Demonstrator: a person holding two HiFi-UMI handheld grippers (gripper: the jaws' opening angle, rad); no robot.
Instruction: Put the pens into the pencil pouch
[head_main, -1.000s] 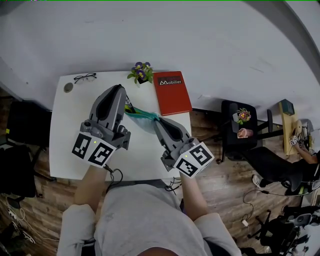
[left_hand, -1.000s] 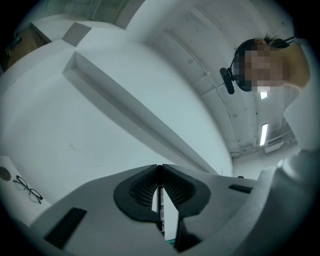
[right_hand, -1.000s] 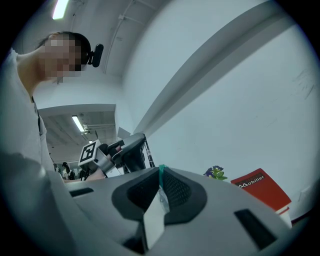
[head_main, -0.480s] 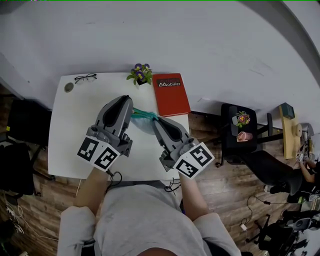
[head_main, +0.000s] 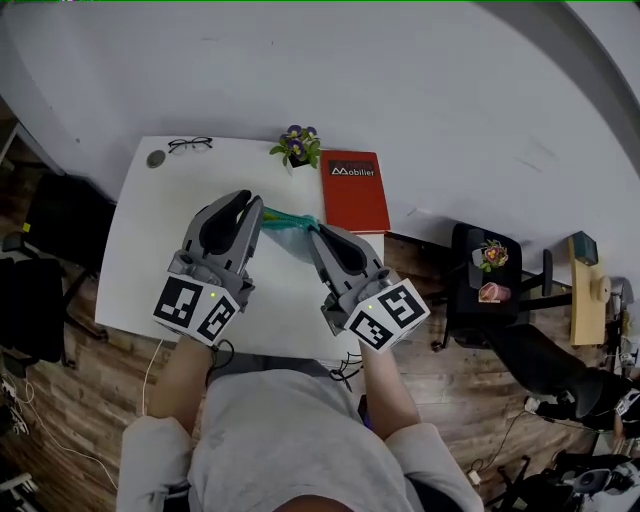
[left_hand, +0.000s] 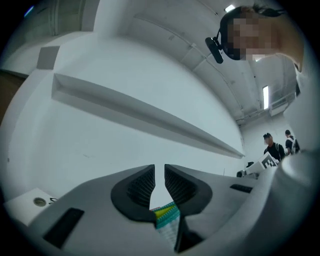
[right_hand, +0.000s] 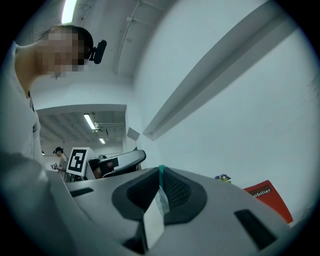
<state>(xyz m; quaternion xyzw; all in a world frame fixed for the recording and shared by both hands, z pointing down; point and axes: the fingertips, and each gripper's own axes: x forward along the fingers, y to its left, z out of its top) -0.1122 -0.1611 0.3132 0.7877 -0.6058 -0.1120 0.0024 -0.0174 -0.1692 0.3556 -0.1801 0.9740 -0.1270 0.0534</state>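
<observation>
The pencil pouch (head_main: 288, 224), clear with a teal zip edge, hangs over the white table (head_main: 150, 240) between the two grippers. My right gripper (head_main: 318, 236) is shut on its right edge; in the right gripper view the teal strip and clear film (right_hand: 159, 200) sit pinched between the pads. My left gripper (head_main: 250, 204) is at the pouch's left end with its jaws opening. In the left gripper view the pads stand apart, and the pouch's teal edge with a yellow tip (left_hand: 165, 214) lies low between the jaws, not pressed. No loose pen shows on the table.
A red book (head_main: 355, 190) lies at the table's far right, a small potted plant (head_main: 297, 146) beside it. Glasses (head_main: 190, 145) and a small round object (head_main: 155, 158) sit at the far left corner. A black chair (head_main: 480, 280) stands right of the table.
My left gripper has moved down and in towards the pouch's left end and rolled. The dark and yellow pen seen at its tips a second ago no longer shows. The right gripper stayed put.
</observation>
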